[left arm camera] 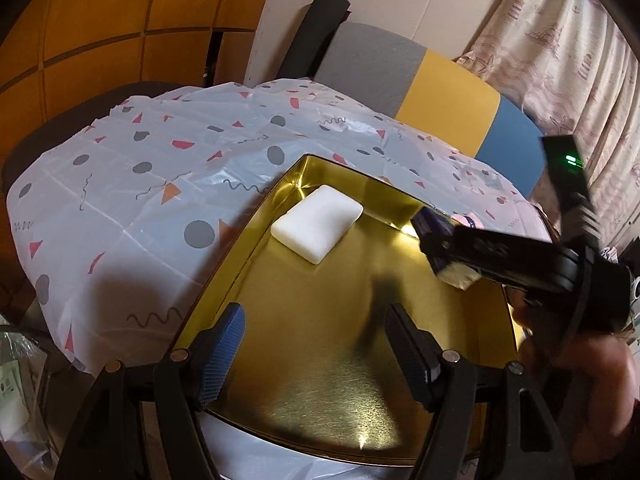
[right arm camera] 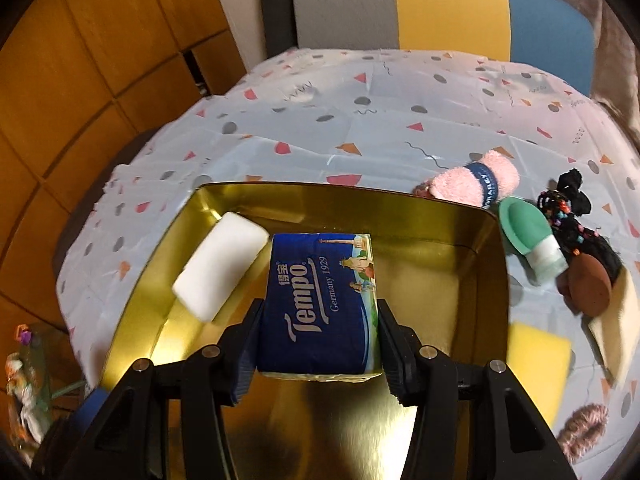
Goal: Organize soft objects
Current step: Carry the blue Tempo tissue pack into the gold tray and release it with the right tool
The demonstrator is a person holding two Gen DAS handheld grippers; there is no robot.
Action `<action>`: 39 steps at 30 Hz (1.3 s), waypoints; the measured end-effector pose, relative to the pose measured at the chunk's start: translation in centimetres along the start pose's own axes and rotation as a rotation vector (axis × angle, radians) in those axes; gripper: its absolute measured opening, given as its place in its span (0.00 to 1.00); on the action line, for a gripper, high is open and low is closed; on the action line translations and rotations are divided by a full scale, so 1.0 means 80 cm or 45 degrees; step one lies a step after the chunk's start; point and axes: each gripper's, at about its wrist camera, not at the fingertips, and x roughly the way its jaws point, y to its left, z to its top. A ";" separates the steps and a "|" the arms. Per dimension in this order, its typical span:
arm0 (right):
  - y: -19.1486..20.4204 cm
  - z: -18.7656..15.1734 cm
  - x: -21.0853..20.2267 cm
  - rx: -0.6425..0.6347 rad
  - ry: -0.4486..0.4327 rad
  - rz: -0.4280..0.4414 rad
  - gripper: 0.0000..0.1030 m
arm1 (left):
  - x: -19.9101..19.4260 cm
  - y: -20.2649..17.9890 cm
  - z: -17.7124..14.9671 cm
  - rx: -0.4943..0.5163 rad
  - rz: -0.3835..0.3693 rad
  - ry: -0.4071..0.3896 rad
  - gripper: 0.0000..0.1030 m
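Note:
A gold metal tray (left arm camera: 320, 380) (right arm camera: 476, 232) lies on the patterned tablecloth. A white foam block (left arm camera: 317, 223) (right arm camera: 220, 266) rests in the tray's far left corner. My right gripper (right arm camera: 320, 334) is shut on a blue Tempo tissue pack (right arm camera: 320, 300) and holds it above the tray, beside the white block. The left wrist view shows that right gripper (left arm camera: 442, 254) coming in from the right with the tissue pack (left arm camera: 434, 226) between its fingers. My left gripper (left arm camera: 316, 354) hangs open over the tray's near part with nothing between its blue pads.
Right of the tray lie a pink rolled towel (right arm camera: 472, 184), a green squeeze bottle (right arm camera: 528, 240), a black beaded hair tie (right arm camera: 568, 208), a brown puff (right arm camera: 588, 288), a yellow sponge (right arm camera: 536, 360) and a pink fuzzy item (right arm camera: 584, 428). A striped chair back (left arm camera: 436, 92) stands behind the table.

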 end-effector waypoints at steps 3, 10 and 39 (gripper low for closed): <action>0.003 0.010 0.021 0.031 0.034 0.005 0.52 | 0.003 0.002 -0.001 -0.012 0.013 0.011 0.71; 0.020 0.029 0.051 0.084 0.034 -0.026 0.52 | 0.006 0.009 0.000 -0.047 0.009 0.023 0.71; -0.118 -0.080 -0.147 0.145 -0.366 -0.122 0.81 | -0.012 -0.072 -0.041 0.250 -0.339 0.080 0.70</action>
